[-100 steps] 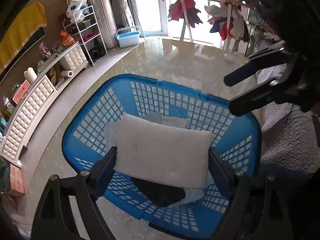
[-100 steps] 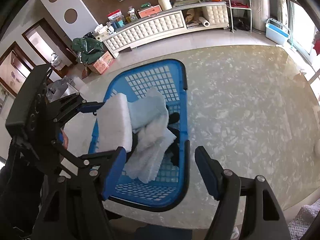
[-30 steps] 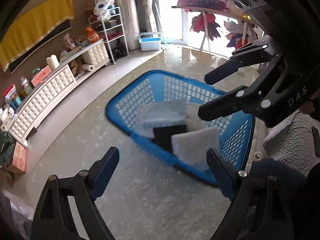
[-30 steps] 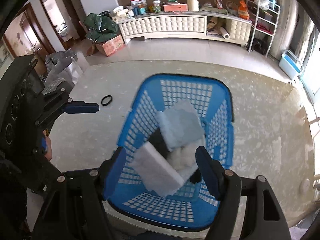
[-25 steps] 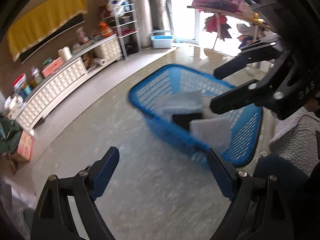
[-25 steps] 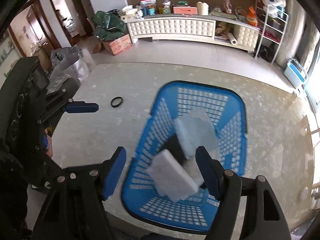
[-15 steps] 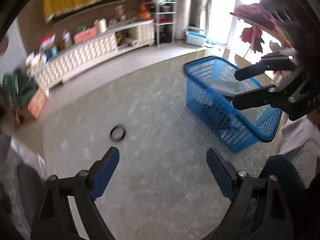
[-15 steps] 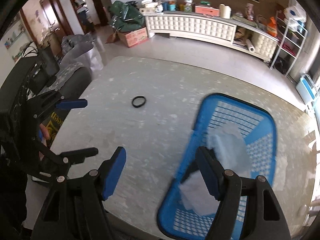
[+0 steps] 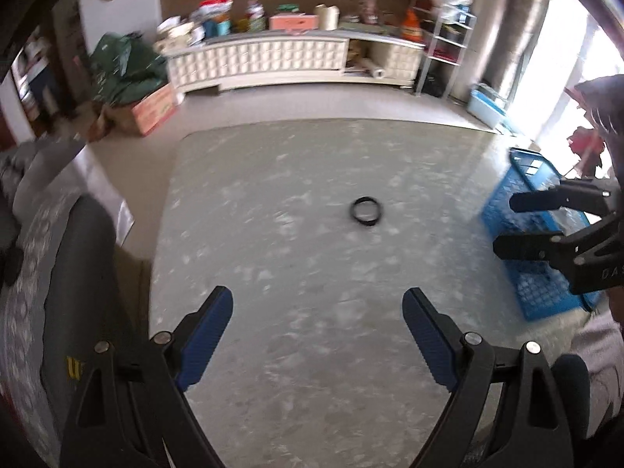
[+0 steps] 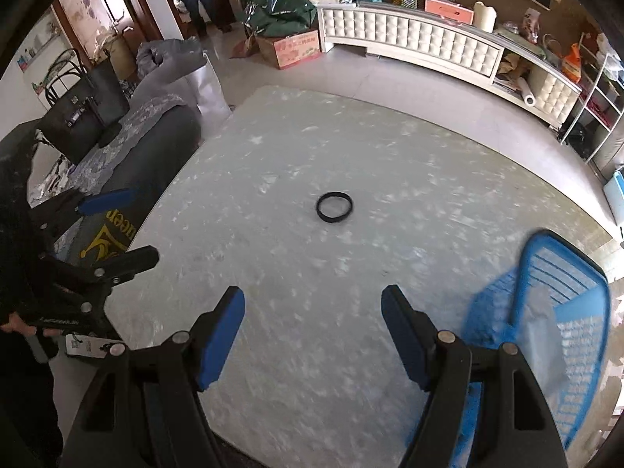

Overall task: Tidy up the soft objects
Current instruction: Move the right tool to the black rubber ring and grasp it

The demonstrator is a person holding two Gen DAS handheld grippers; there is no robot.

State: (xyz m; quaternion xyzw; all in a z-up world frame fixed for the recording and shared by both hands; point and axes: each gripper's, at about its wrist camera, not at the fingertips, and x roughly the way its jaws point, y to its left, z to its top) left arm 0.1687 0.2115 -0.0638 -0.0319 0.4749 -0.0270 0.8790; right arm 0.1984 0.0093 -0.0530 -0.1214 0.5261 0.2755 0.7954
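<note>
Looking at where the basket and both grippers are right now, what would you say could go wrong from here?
The blue basket sits at the right edge of the table, so a nudge might tip it off. Both views are motion-blurred, so the open right gripper beside it may clip its rim. The open left gripper points toward the black ring, which could be knocked and slide if the sweep passes low.

Home living room (sideboard (image 10: 409, 45), sofa (image 10: 128, 156))

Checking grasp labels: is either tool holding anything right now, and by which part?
Nothing is held. The left tool and the right tool are both open and empty over the table; the basket sits untouched at the right.
</note>
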